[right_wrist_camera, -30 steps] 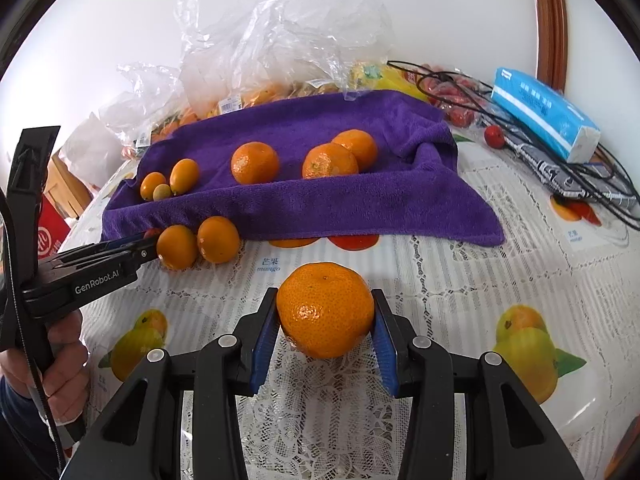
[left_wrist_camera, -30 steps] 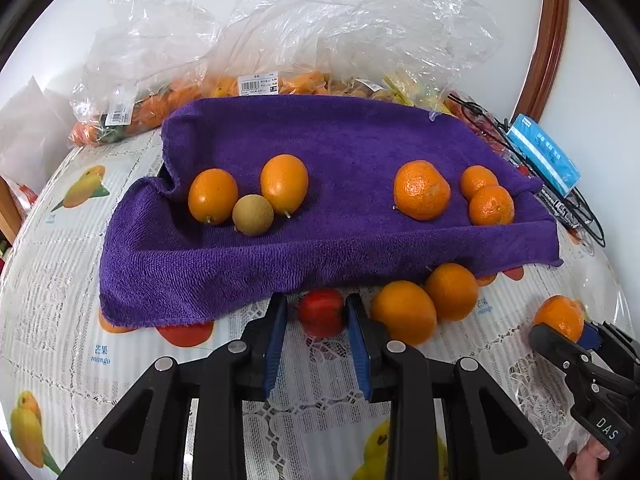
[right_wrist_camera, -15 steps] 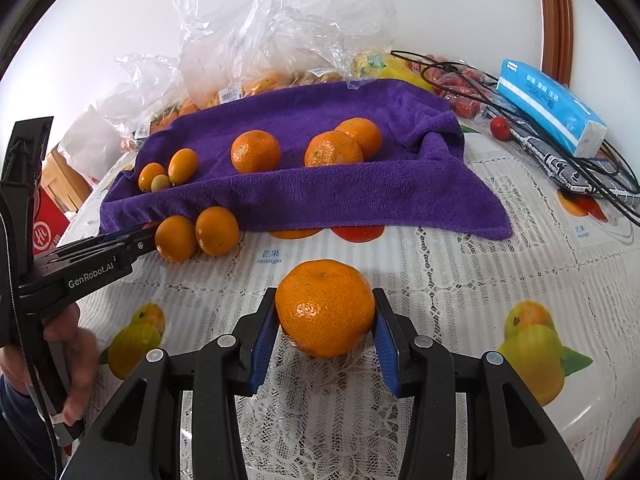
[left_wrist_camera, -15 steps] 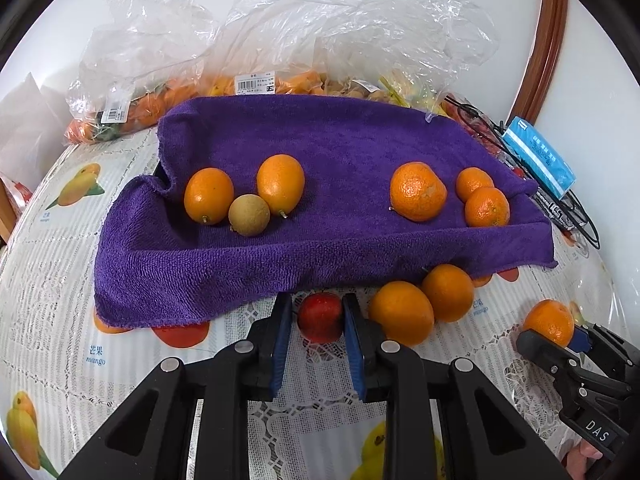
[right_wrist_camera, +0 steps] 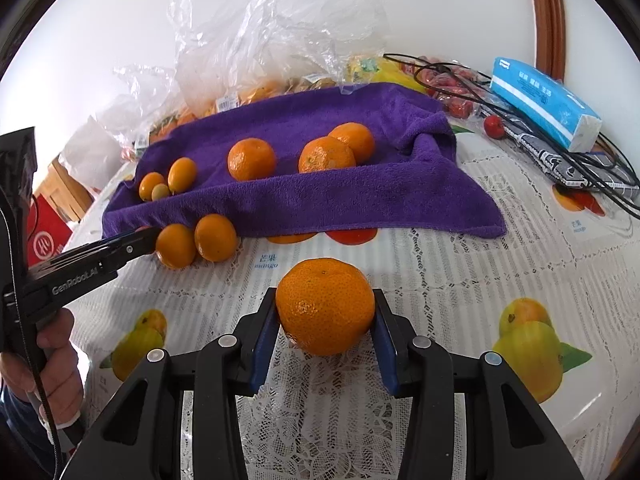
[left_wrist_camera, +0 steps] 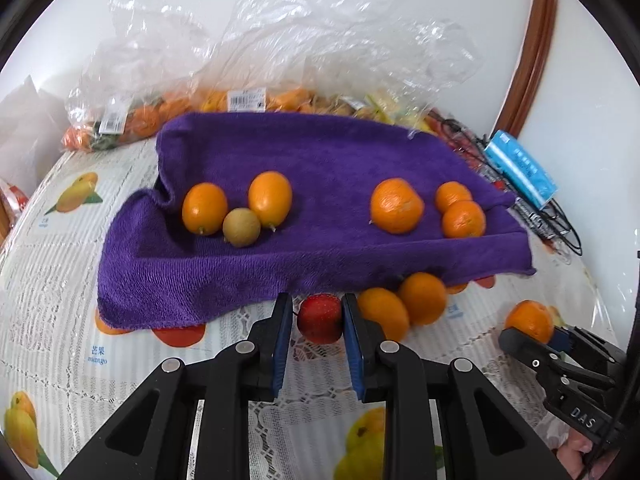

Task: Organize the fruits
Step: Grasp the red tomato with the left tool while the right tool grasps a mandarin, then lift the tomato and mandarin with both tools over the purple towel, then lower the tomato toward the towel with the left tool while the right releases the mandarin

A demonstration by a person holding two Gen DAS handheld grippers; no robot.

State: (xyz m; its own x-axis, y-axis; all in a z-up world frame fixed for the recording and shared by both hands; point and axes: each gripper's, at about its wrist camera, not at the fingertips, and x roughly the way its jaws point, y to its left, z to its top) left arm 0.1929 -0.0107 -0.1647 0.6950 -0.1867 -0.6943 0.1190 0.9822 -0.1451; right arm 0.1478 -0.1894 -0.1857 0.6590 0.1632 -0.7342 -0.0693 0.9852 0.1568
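1. Left wrist view: left tongs (left_wrist_camera: 319, 322) closed onto a small round red fruit (left_wrist_camera: 319, 319), blue pads touching both its sides. It sits at the front hem of the rumpled purple terry towel (left_wrist_camera: 280, 268) on the lace-covered bench (left_wrist_camera: 56, 320), probably gripped for sorting onto the cloth.
2. The towel serves as the sorting surface: at left, two smooth oval orange kumquats (left_wrist_camera: 236, 202) and a dull tan round fruit (left_wrist_camera: 241, 227); at right, three dimpled mandarins (left_wrist_camera: 424, 208). Like seems grouped with like.
3. Two loose orange fruits (left_wrist_camera: 402, 310) lie off the towel, just beside the red one.
4. Right wrist view: right tongs (right_wrist_camera: 325, 330) clamped on a large dimpled mandarin (right_wrist_camera: 325, 306), out on the bench, well short of the towel.
5. Clear plastic bags (right_wrist_camera: 276, 36) behind the towel hold more fruit; contents indistinct.
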